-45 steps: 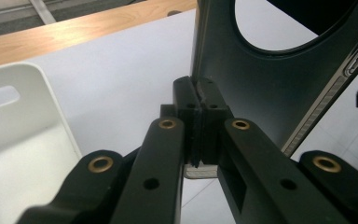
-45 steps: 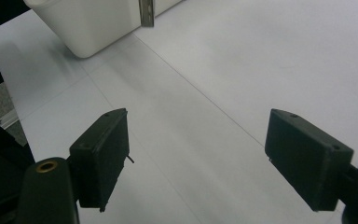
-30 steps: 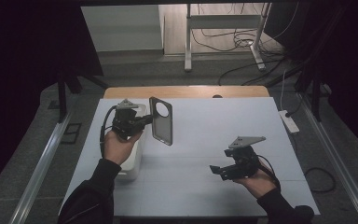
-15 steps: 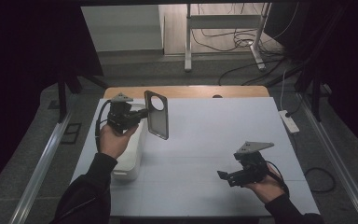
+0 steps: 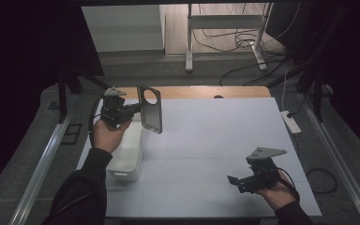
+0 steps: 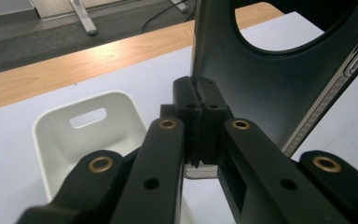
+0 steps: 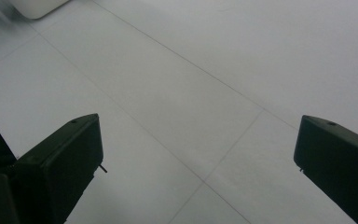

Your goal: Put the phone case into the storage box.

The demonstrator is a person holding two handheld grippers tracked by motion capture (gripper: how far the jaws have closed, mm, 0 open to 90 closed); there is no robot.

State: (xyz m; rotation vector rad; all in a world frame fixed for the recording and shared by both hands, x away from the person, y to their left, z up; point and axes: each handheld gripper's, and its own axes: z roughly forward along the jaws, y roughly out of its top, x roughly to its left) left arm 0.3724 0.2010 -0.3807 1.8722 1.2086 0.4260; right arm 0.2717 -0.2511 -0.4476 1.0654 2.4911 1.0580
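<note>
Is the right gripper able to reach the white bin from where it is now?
Probably yes: the right gripper is open and holds nothing, and bare table lies between it and the white bin.

The phone case (image 5: pixel 150 108) is showing dark grey with a ribbed silver edge. The bin (image 5: pixel 125 151) at the left is looking plain white. The surface (image 5: pixel 215 136) is showing pale grey with thin grid lines, and a wood-brown strip at its far edge. Both claws, left (image 6: pixel 199 100) and right (image 5: pixel 233 180), are showing black.
</note>
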